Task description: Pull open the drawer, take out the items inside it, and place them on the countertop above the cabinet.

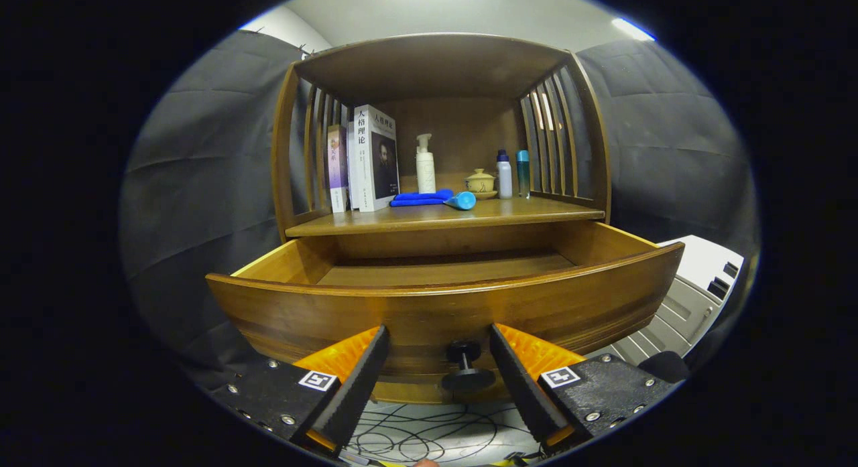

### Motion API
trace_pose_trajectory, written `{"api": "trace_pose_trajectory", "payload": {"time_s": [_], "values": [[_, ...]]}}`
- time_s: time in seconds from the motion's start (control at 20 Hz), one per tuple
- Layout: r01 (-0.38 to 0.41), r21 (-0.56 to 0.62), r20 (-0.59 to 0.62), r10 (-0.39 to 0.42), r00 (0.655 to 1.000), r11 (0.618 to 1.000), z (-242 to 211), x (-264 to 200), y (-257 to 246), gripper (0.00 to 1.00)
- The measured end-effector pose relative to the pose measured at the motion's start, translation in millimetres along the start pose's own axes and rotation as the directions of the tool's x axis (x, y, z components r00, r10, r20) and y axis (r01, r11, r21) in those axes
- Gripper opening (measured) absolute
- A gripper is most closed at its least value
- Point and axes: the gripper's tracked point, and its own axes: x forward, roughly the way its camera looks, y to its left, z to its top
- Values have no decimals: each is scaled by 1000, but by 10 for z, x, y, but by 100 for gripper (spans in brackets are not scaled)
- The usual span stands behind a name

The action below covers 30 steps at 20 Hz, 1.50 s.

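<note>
Hovering before a pulled-out wooden drawer [442, 306], the tongs [439, 360] stand apart with the black knob [464, 366] between them.

Both fingers [355, 386] flank the knob on the drawer's front panel without touching it; the knob sits nearer the right finger. As far as the front panel lets the inside show, the drawer's floor looks bare. Above the drawer, on the worktop [536, 214] of the wooden cabinet, upright books [375, 157] stand at the far left, and a folded blue cloth [419, 199] lies to their right with a blue tube [461, 200] just beside it. Behind the cloth stands a white pump bottle [425, 164]. Further right are a small lidded teacup [480, 182], a white bottle with a dark cap [504, 174] and a teal bottle [523, 173]. Cables [429, 433] lie on the floor below the tongs.
</note>
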Motion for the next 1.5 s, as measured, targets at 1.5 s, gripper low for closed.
{"api": "trace_pose_trajectory", "payload": {"time_s": [1.5], "values": [[-60,-3,57,60,997,998,444,1360,20,93]]}}
